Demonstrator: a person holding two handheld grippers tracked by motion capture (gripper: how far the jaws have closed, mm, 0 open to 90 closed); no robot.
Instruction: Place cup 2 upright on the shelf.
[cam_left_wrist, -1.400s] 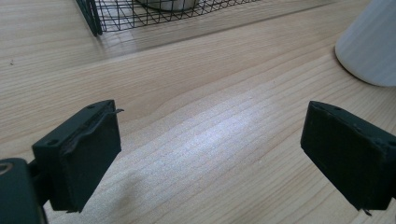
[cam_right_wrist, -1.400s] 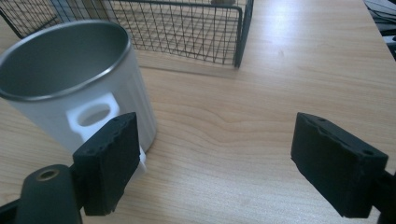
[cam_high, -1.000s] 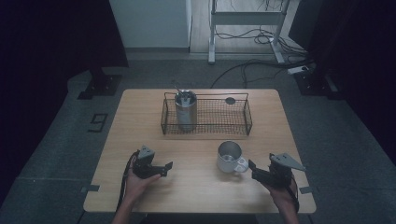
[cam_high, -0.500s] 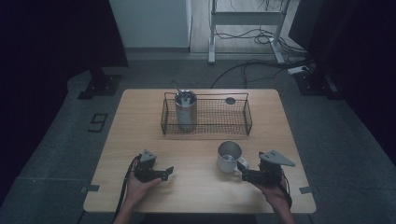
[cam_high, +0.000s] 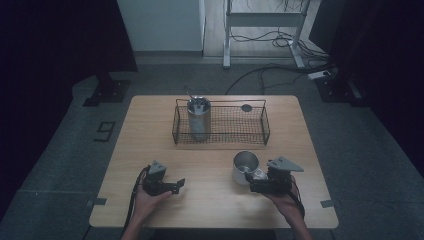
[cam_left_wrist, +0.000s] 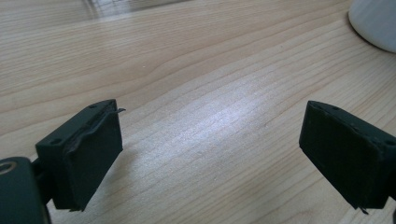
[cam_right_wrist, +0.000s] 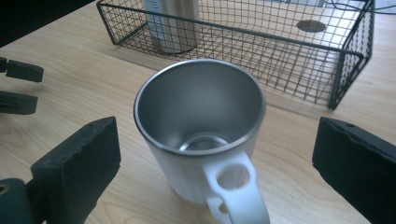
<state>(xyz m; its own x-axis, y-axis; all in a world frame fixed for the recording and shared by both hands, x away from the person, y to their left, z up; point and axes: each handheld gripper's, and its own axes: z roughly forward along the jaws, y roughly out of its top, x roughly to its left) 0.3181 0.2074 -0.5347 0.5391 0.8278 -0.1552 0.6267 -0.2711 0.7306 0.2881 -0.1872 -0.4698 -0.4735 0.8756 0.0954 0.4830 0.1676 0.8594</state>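
Right tool (cam_right_wrist: 210, 154) just opening wide, mug (cam_right_wrist: 201, 126) between, unpressed

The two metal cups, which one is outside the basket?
The white mug with a handle, standing on the bare table by the right gripper. The taller steel cup stands inside the wire basket.

I am finding no readable text, label, brand, number or sign anywhere in these views, neither on the table nor on anything standing on it.
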